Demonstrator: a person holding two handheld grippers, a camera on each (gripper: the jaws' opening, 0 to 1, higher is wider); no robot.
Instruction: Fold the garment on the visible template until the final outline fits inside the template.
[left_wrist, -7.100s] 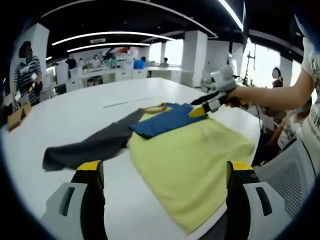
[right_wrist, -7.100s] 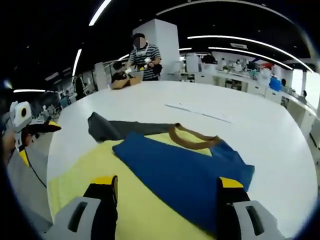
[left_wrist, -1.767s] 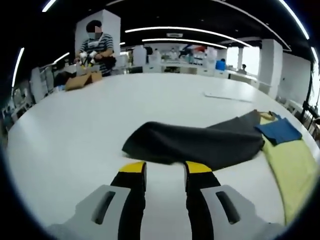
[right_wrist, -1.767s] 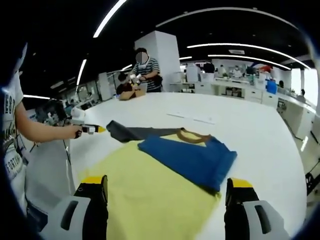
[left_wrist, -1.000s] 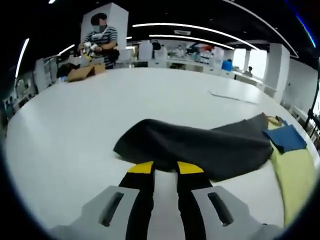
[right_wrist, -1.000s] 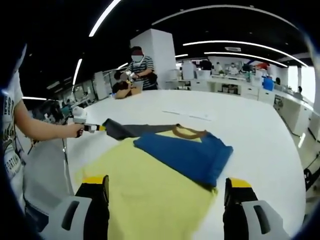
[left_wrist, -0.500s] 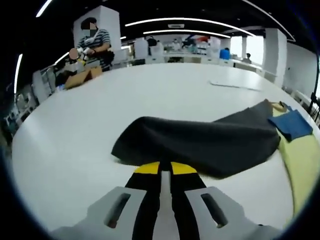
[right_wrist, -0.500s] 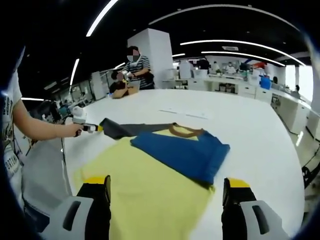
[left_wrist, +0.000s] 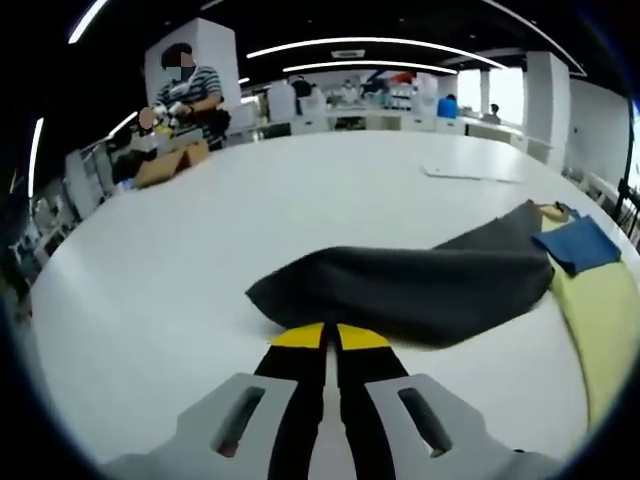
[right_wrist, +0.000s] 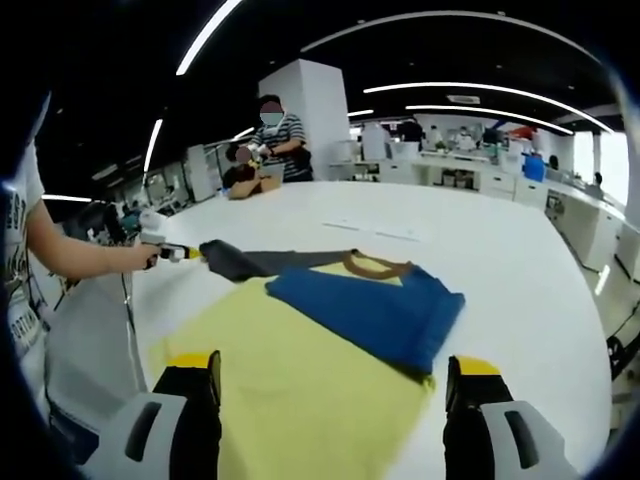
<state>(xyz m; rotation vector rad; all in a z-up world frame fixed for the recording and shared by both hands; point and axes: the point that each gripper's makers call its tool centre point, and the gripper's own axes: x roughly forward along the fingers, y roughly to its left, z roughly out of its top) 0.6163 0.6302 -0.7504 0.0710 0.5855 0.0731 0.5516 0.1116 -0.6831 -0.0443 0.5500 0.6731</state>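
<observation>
The left gripper (left_wrist: 331, 336) has its fingers pressed together on the edge of the dark grey sleeve (left_wrist: 420, 290). The right gripper (right_wrist: 325, 375) hovers with fingers wide apart over the yellow garment (right_wrist: 300, 390), spread on the white tabletop (right_wrist: 520, 270), its blue sleeve (right_wrist: 375, 310) folded inward.

The right gripper (right_wrist: 328, 378), jaws wide apart, hangs over the yellow shirt (right_wrist: 300, 385) with its blue sleeve (right_wrist: 372, 308) folded across.

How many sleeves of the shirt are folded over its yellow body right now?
1. The blue sleeve lies folded across the yellow body; the grey sleeve stretches out sideways on the table, its end at the left claw.
</observation>
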